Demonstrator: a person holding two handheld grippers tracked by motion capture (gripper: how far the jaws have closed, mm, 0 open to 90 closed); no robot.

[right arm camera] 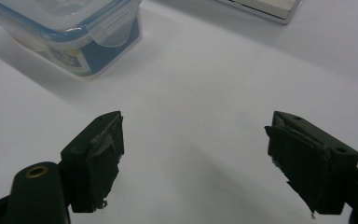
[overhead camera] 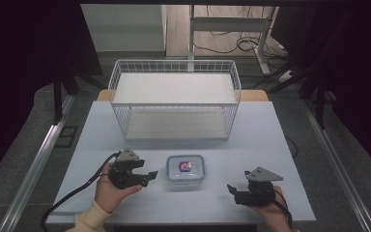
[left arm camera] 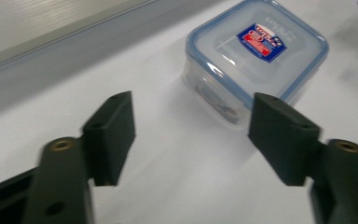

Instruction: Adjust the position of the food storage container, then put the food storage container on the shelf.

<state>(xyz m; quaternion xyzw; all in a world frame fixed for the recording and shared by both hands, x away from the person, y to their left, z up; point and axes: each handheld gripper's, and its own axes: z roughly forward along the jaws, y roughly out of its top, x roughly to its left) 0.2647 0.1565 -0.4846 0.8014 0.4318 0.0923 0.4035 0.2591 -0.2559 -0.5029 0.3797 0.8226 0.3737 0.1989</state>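
While the white surface (overhead camera: 270, 145) spreads widest in the high view, the next largest thing on it is a white wire basket (overhead camera: 174, 99) standing at its far side, well apart from both hands. Nearer the person sits a small clear food container (overhead camera: 185, 169) with a blue-rimmed lid, between the two grippers and touching neither. The left gripper (overhead camera: 150, 177) is just beside the container's left side, its jaws spread wide with nothing between them; the left gripper view adds a red and blue label on the lid (left arm camera: 261, 40) and some contents behind the clear wall, too blurred to name. The right gripper (overhead camera: 232, 189) rests farther off, jaws likewise spread and empty; its own view shows a lid clasp (right arm camera: 114, 30) on the container's side.
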